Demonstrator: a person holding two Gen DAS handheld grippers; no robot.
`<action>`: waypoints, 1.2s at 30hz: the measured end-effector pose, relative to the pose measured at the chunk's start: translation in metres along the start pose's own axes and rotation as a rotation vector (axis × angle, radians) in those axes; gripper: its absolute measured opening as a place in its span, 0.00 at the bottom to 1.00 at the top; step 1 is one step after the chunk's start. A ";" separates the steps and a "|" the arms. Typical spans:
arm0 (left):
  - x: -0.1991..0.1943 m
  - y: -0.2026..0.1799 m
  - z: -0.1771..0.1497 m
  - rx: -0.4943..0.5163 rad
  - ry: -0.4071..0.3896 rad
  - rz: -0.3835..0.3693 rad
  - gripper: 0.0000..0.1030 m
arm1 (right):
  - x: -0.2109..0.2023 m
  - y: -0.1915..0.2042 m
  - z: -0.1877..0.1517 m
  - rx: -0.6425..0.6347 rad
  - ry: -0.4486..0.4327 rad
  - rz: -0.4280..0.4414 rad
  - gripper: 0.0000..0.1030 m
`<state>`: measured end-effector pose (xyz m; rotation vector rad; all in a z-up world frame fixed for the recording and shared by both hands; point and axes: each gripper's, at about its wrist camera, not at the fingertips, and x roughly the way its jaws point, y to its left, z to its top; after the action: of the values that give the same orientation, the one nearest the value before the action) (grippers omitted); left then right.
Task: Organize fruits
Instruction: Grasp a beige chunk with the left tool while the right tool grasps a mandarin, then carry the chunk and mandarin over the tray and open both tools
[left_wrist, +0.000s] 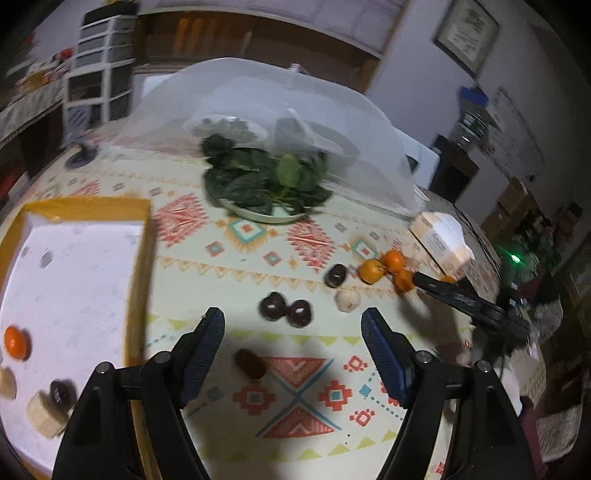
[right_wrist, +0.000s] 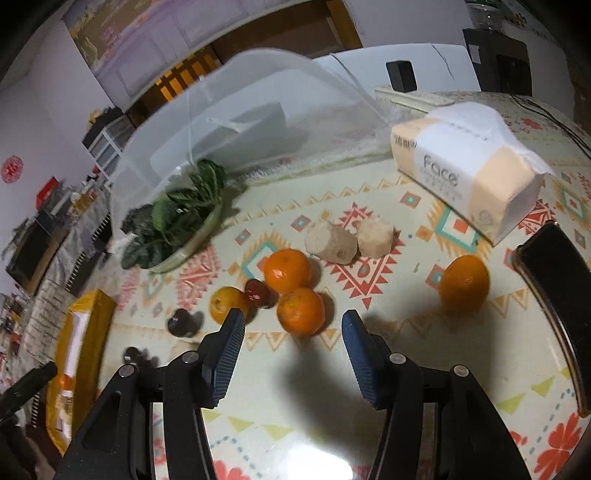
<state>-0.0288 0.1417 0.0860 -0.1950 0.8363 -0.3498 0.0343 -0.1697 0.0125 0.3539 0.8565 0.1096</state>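
A: Three tangerines sat clustered just ahead of the right gripper (right_wrist: 293, 339), didn't they?

B: Yes. The nearest tangerine (right_wrist: 301, 311) lay just beyond the gap between the spread fingers, nothing gripped. A second one (right_wrist: 287, 270) touched it from behind, a yellower one (right_wrist: 225, 304) sat to the left, and a dark red fruit (right_wrist: 255, 291) was wedged between them.

A: And the fourth?

B: A lone tangerine (right_wrist: 464, 282) rested well to the right, near the tissue pack (right_wrist: 465, 164). Two pale peeled chunks (right_wrist: 349, 240) lay side by side farther back.

A: What about the left gripper (left_wrist: 293, 334)?

B: Released as well, jaws wide apart and empty. Two dark round fruits (left_wrist: 286, 309) sat together just past its fingertips, and a brown oblong one (left_wrist: 250, 363) lay between the fingers, nearer the left.

A: The tray?

B: The yellow-rimmed tray (left_wrist: 142, 258) stood at the left, holding one tangerine (left_wrist: 15, 341), a dark fruit (left_wrist: 61, 393) and a pale chunk (left_wrist: 44, 413).
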 end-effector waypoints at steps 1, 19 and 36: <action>0.004 -0.008 0.000 0.034 -0.004 -0.010 0.74 | 0.004 0.001 0.001 -0.013 0.006 -0.018 0.57; 0.127 -0.090 -0.009 0.268 0.130 0.033 0.63 | -0.001 -0.010 0.006 0.006 -0.029 0.016 0.34; 0.118 -0.090 -0.009 0.216 0.076 0.066 0.27 | -0.023 -0.031 0.009 0.115 -0.061 0.150 0.34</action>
<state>0.0173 0.0131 0.0260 0.0468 0.8710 -0.3841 0.0241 -0.2063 0.0239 0.5271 0.7775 0.1877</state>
